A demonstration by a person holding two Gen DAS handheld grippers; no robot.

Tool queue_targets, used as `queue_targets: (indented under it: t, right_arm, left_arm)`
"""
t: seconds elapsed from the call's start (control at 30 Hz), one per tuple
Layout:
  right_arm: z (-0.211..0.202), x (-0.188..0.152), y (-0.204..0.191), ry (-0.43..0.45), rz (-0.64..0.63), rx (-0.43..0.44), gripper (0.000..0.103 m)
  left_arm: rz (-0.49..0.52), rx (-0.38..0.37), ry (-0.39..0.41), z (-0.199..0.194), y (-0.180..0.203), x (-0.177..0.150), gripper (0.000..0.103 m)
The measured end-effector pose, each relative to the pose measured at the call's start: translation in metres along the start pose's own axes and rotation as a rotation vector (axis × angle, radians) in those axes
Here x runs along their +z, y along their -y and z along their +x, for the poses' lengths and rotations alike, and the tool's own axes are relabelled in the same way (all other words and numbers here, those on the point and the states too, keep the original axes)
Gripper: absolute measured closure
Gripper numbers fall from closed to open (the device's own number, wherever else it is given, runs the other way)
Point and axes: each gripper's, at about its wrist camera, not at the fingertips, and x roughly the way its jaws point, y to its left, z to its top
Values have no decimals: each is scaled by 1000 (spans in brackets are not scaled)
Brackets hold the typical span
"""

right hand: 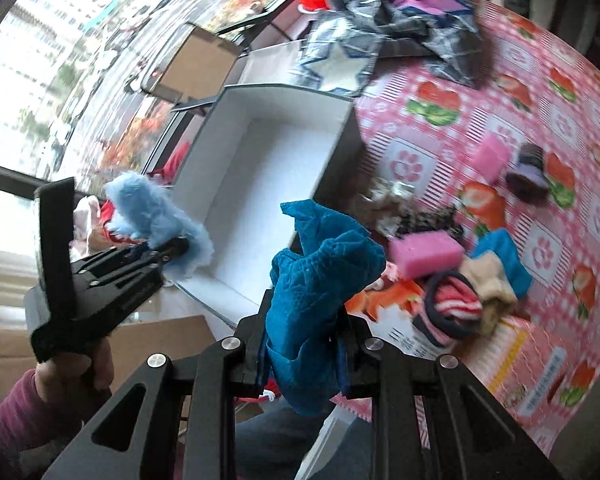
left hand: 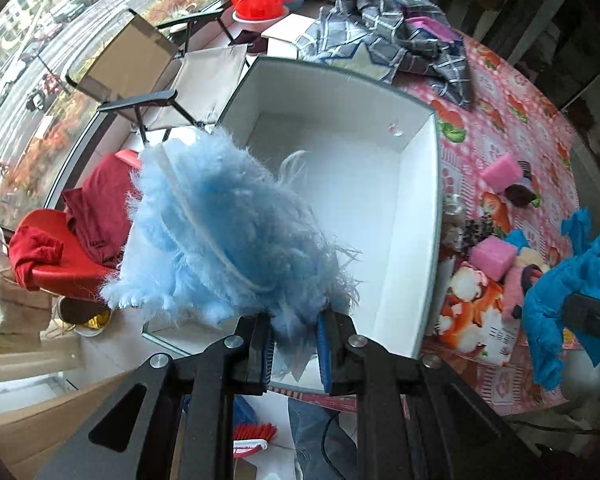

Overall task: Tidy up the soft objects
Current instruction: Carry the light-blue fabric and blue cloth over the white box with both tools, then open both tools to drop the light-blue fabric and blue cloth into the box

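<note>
- The left hand-held gripper (left hand: 294, 354) is clamped on a fluffy light-blue duster cloth (left hand: 228, 240), which sticks up and away from the fingers, its long axis leaning toward the left wall of the white box (left hand: 432, 208).
- From the right wrist view, that fluffy piece (right hand: 156, 216) hangs at the box's (right hand: 204, 156) near-left corner, just beside the rim, more over the edge than over the middle.
- The right hand-held gripper (right hand: 304, 356) is closed on a crumpled teal cloth (right hand: 316, 280), held up in front of the box's near-right corner.
- The box stands on the table (left hand: 500, 120), open side up; as far as I can see it holds nothing but bare white floor.
- Both loads sit close to the opening. My guess is the left one is nearer a drop and needs a small shift to the right, over the floor of the box.
- Still lying loose on the table, to the right of the box: two pink sponges (right hand: 426, 256), a striped sock bundle (right hand: 456, 304), a beige piece and a plaid cloth (left hand: 400, 44) at the far side.
</note>
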Motion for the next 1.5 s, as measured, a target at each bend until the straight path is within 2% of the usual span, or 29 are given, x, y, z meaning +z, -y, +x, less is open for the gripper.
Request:
queue_targets:
  t: [0.6, 0.77, 0.97, 1.1, 1.23, 1.5]
  right_arm:
    - [83, 62, -59, -59, -144, 11, 77]
    - [129, 63, -68, -141, -188, -23, 77]
    - [164, 38, -58, -266, -173, -61, 77]
    - [162, 17, -52, -313, -162, -54, 77]
    - [155, 5, -44, -328, -133, -31, 77]
    - [121, 30, -42, -208, -105, -9, 77]
  left_arm:
    - [-37, 70, -104, 44, -17, -2, 83]
    - [-35, 61, -151, 55, -17, -9, 83]
    - [-14, 61, -184, 59, -16, -25, 83]
    - [11, 38, -206, 59, -11, -37, 83]
    - [29, 26, -191, 51, -8, -43, 83]
    - [25, 24, -126, 26, -5, -32, 83]
